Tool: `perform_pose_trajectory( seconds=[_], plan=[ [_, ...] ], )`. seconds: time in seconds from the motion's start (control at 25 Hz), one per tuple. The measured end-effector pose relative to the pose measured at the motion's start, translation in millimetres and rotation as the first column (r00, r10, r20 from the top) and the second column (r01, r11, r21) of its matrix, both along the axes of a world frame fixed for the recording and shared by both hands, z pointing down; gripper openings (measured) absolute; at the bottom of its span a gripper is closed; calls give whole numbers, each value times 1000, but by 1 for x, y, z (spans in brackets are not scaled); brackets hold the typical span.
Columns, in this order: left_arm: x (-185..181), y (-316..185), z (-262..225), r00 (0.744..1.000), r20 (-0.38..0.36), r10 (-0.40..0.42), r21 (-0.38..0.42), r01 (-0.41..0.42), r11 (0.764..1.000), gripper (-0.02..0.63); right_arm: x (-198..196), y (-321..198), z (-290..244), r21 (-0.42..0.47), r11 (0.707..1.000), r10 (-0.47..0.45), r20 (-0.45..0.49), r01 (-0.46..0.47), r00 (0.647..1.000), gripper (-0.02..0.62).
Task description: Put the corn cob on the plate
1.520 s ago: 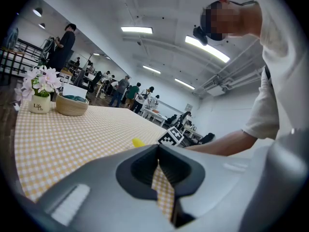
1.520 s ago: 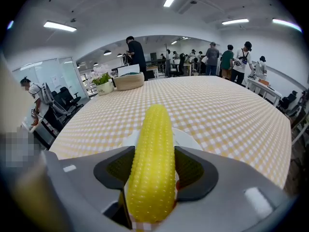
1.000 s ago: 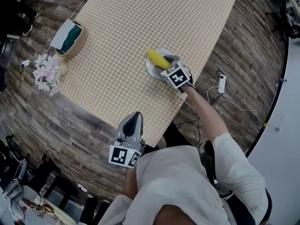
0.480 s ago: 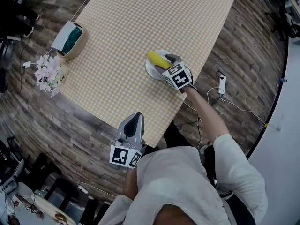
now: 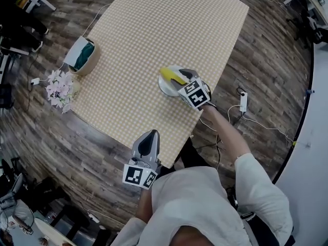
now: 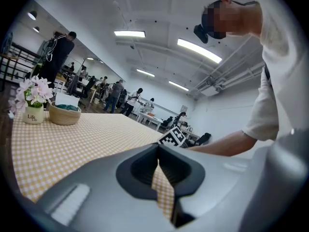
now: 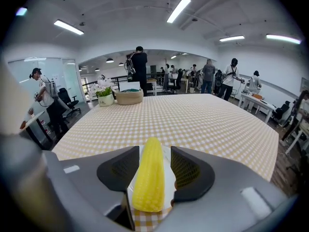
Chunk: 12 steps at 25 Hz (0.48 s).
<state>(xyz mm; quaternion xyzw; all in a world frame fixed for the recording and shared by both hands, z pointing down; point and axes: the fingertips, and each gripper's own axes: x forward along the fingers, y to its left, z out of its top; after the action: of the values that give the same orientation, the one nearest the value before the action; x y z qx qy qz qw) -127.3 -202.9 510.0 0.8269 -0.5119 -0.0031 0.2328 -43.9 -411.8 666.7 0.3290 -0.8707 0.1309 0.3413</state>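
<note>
The yellow corn cob (image 5: 170, 76) lies on the white plate (image 5: 164, 89) near the right edge of the checked table (image 5: 154, 29). My right gripper (image 5: 180, 79) hovers just above the cob's near end. In the right gripper view the corn cob (image 7: 148, 178) rests on the plate (image 7: 167, 177) between the jaws of the right gripper (image 7: 154, 152). The jaws are closing, with a gap on both sides of the cob. My left gripper (image 5: 148, 136) hangs at the table's near edge, holding nothing; the left gripper (image 6: 158, 151) has its jaw tips together.
A basket (image 5: 82, 55) with a white and teal cloth and a pot of pale flowers (image 5: 60, 88) stand at the table's left edge. A power strip (image 5: 242, 100) with cables lies on the wooden floor to the right. People stand in the background of the room.
The right gripper has lifted a little off the corn cob, which stays lying on the plate. The left gripper has kept its place.
</note>
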Motion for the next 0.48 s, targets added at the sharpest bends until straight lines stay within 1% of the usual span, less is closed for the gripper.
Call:
perform_pose_trajectory(
  seconds=[0.08,0.12,0.28,0.32,0.36,0.48],
  plan=[
    [4,3,-7,1000,5,5,13,-5,1000,8,0,2,-13,18,1000,5,18,-6,1000,183],
    [6,4,-10,1000,8,6,22,-7,1000,8,1,3,-19,29,1000,9,28,-10,1000,156],
    [11,8,-28,1000,28,6,62,-7,998,8,8,9,-39,72,997,30,48,-33,998,95],
    [12,9,-33,999,36,5,72,-8,997,6,11,10,-44,83,996,41,52,-45,998,74],
    [14,9,-37,999,45,4,81,-8,997,8,14,12,-48,94,994,53,58,-59,997,38],
    [18,13,-49,998,68,-3,107,-5,994,7,24,19,-65,108,991,75,88,-84,993,-2]
  ],
)
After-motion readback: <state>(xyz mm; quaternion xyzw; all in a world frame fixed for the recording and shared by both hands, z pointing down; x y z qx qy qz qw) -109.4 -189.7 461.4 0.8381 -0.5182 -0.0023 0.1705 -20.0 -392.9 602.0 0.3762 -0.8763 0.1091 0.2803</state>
